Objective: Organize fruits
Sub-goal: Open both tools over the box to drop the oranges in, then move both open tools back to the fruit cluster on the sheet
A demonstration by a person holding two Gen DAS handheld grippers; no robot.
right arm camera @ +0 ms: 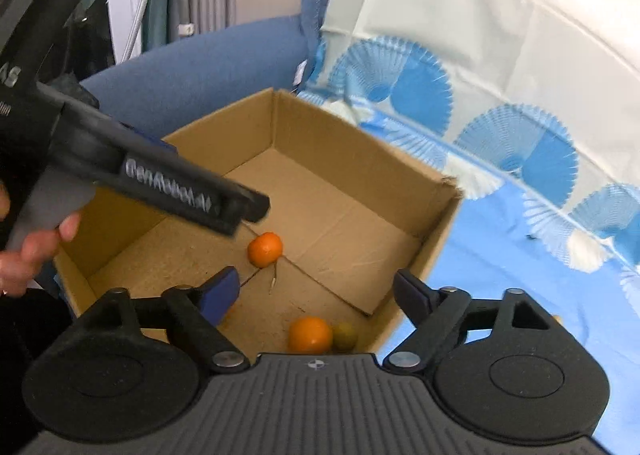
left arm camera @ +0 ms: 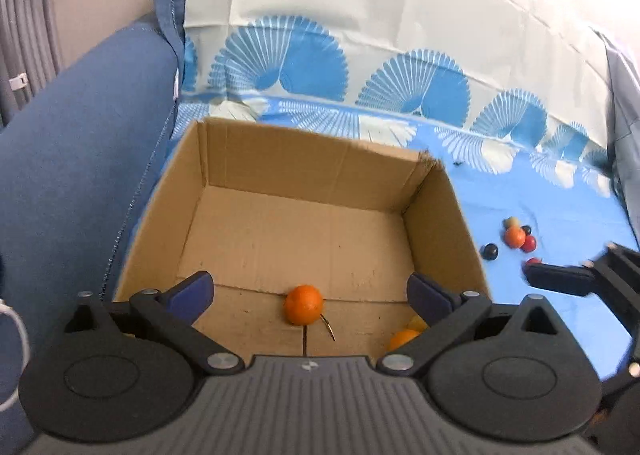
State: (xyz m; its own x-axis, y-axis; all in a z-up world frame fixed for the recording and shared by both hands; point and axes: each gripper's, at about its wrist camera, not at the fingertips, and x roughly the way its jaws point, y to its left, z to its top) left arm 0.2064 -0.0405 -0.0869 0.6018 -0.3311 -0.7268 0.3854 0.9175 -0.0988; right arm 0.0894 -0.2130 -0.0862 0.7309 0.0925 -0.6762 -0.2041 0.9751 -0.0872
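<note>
Little readable text. Embossed white lettering runs along the black finger of the left gripper in the right wrist view, too blurred to make out. White letters "AS" sit on a black device body at the left edge, cut off by the frame.

Open brown cardboard box sits on blue patterned cloth. Inside: one round orange tangerine mid-floor; a second orange fruit touching a small yellow-green fruit in the near corner. Small mixed-colour round fruits lie clustered on the cloth, right of the box.
</note>
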